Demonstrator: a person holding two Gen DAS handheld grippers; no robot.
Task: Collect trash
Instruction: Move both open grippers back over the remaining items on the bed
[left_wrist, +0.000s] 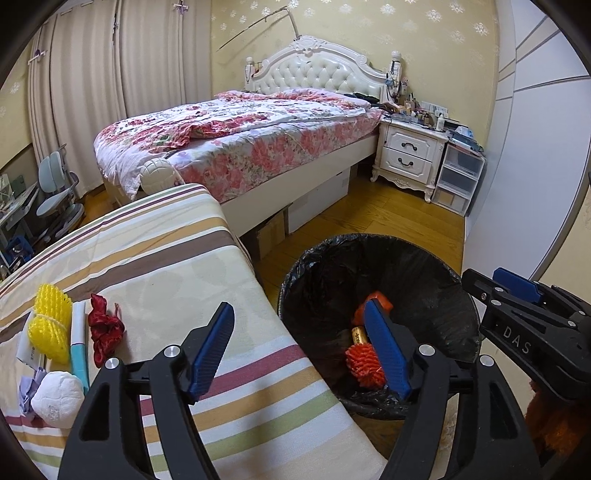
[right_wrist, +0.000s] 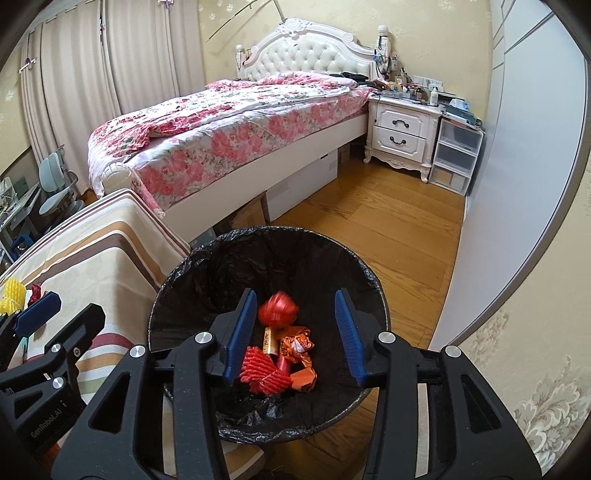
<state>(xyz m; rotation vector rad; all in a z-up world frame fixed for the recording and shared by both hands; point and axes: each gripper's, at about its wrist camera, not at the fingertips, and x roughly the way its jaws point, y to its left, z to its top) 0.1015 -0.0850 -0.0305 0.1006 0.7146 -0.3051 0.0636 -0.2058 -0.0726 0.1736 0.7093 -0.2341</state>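
Observation:
A bin with a black liner (left_wrist: 424, 258) (right_wrist: 207, 266) stands on the floor beside the striped table (left_wrist: 166, 266). Inside it lie a red foam net (right_wrist: 264, 373) (left_wrist: 364, 363), a gold tube (right_wrist: 271, 341), orange wrappers (right_wrist: 299, 345) and a blurred red ribbon ball (right_wrist: 277, 312). My right gripper (right_wrist: 296, 295) hangs open over the bin, and its pads touch nothing. My left gripper (left_wrist: 299, 306) is open too, astride the table edge and the bin rim, holding nothing. A yellow foam net (left_wrist: 51, 321), a red cloth scrap (left_wrist: 105, 328), a white mask (left_wrist: 57, 395) and a teal tube (left_wrist: 79, 347) lie on the table.
A bed with a floral cover (left_wrist: 240, 140) stands behind the table, with boxes under it. At the back right are a white nightstand (left_wrist: 410, 155) and plastic drawers (left_wrist: 460, 177). Wooden floor (right_wrist: 388, 229) runs along a pale wall on the right. An office chair (left_wrist: 59, 199) stands far left.

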